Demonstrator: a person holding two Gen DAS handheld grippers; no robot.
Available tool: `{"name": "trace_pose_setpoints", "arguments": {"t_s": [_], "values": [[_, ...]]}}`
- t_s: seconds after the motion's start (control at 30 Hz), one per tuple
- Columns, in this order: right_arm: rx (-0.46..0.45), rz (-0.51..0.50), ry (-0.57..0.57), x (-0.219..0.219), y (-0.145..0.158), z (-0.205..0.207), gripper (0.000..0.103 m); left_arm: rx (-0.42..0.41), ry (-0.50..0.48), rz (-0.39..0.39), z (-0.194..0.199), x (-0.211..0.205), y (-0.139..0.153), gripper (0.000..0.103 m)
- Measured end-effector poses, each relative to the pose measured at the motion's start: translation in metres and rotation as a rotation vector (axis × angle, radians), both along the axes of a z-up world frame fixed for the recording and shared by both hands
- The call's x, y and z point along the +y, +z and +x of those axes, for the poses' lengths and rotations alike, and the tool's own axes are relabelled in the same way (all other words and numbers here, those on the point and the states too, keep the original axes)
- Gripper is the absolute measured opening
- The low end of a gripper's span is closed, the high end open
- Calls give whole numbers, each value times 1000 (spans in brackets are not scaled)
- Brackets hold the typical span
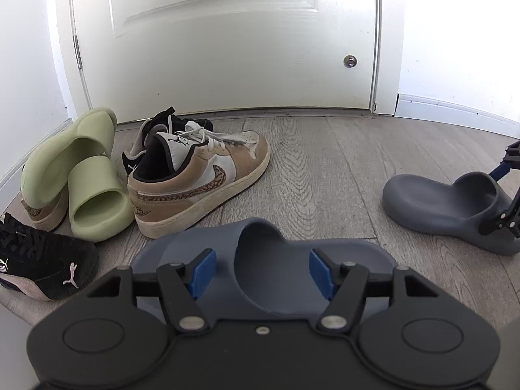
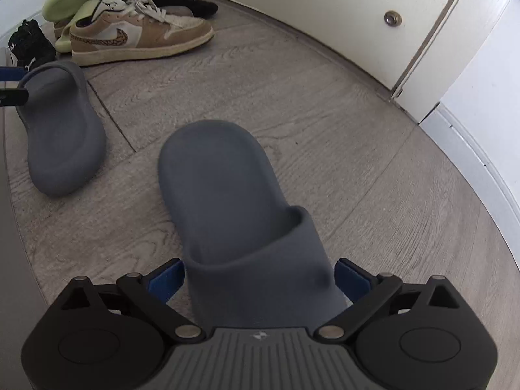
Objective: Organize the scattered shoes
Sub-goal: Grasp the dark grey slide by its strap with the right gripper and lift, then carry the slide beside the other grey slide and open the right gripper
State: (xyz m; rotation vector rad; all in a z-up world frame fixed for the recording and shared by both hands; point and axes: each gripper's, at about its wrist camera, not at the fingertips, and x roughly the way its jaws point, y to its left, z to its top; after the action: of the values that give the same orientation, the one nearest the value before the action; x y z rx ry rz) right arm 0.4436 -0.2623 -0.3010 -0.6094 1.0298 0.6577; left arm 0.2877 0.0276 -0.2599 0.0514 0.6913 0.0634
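i faced a shut white door with a small round lock, above grey wood-look floor.

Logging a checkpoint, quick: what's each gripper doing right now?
Left gripper: apparently closed on the left slide.
Right gripper: open, with the right slide between its jaws.

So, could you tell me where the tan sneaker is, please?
The tan sneaker lies left of centre in both views, near the door, against the green slides.

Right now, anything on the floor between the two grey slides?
Nothing: in the right wrist view, only bare wood-look floor separates the grey slide on the left from the grey slide at the right gripper.
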Motion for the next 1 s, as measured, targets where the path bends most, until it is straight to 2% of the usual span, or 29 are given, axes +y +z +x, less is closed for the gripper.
{"name": "trace_pose_setpoints", "arguments": {"t_s": [0.13,0.2,0.3,0.4,0.43,0.47,0.6,0.7,0.73,0.87,0.93,1.0], "values": [[21,-21,11,5,-2,6,102,-1,3,-15,0,2,1,65],[-6,24,-96,5,0,6,101,-4,5,-31,-1,4,2,65],[-84,99,-395,11,-2,2,101,-9,9,-39,-1,5,4,65],[-134,78,-751,23,-6,4,101,-10,15,-41,-1,6,4,65],[-139,70,-921,27,-6,4,102,-10,19,-44,-1,7,4,65],[-143,69,-998,30,-7,5,102,-10,24,-48,-1,8,4,65],[-159,72,-991,46,-10,2,102,-16,48,-84,-1,15,6,65],[-172,185,-952,41,1,-13,102,-28,60,-117,-2,19,10,65],[-211,244,-935,37,9,-22,102,-34,66,-117,-3,20,11,65],[-290,336,-876,32,32,-45,102,-79,109,-107,-11,27,23,65],[-274,430,-793,32,40,-59,102,-99,149,-80,-18,34,32,65],[-224,514,-651,39,44,-73,102,-110,198,-63,-24,44,38,65]]}}
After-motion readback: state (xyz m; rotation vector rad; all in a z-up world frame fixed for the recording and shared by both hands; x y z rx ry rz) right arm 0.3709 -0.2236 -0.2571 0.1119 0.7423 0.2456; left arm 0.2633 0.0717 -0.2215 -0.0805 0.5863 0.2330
